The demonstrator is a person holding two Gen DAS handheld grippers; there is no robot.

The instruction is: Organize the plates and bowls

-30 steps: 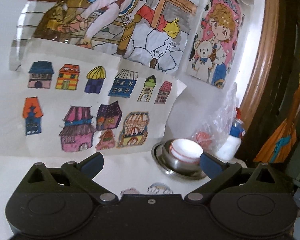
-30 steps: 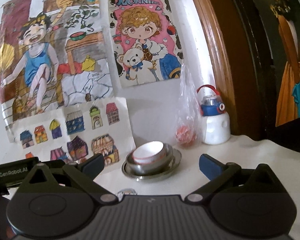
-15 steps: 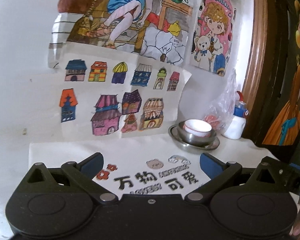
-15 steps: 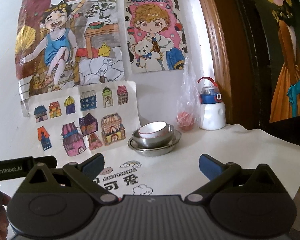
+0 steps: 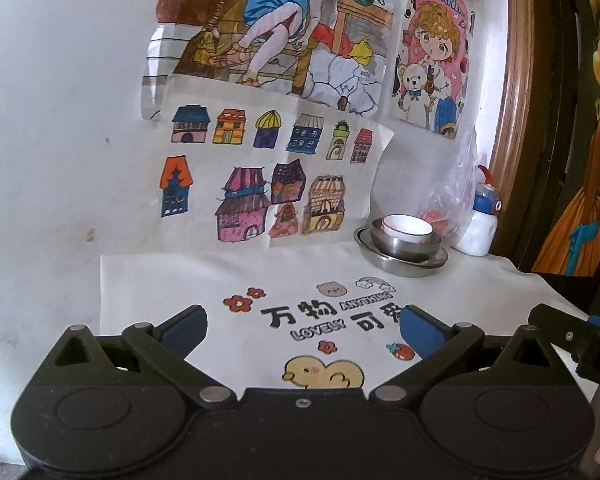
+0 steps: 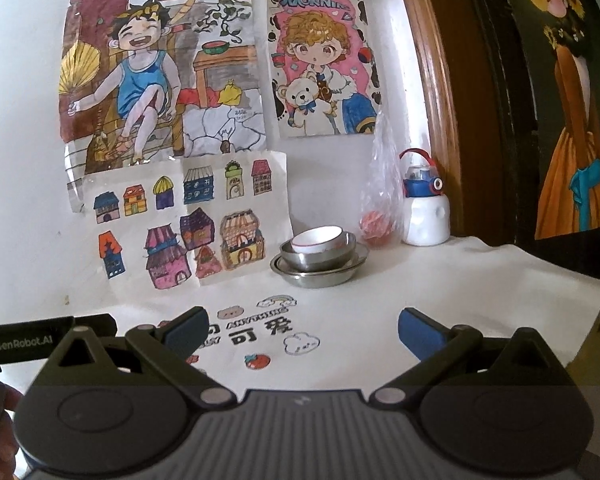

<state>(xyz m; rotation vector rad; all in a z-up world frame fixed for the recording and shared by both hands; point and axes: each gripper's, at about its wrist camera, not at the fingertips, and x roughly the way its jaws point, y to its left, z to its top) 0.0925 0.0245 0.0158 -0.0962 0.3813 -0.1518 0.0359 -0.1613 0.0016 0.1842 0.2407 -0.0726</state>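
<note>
- The left gripper (image 5: pixel 302 330) is spread wide and holds nothing, above the printed white tablecloth (image 5: pixel 180 280).
- The right gripper (image 6: pixel 303 330) is likewise wide apart and empty, well back from the dishes.
- A white bowl (image 6: pixel 318 239) sits inside a steel bowl (image 6: pixel 320 258), which rests on a steel plate (image 6: pixel 320 274) at the table's back, near the wall.
- A plastic bag (image 6: pixel 380 200) and a white bottle (image 6: pixel 426 216) stand just beside the stack.
</note>
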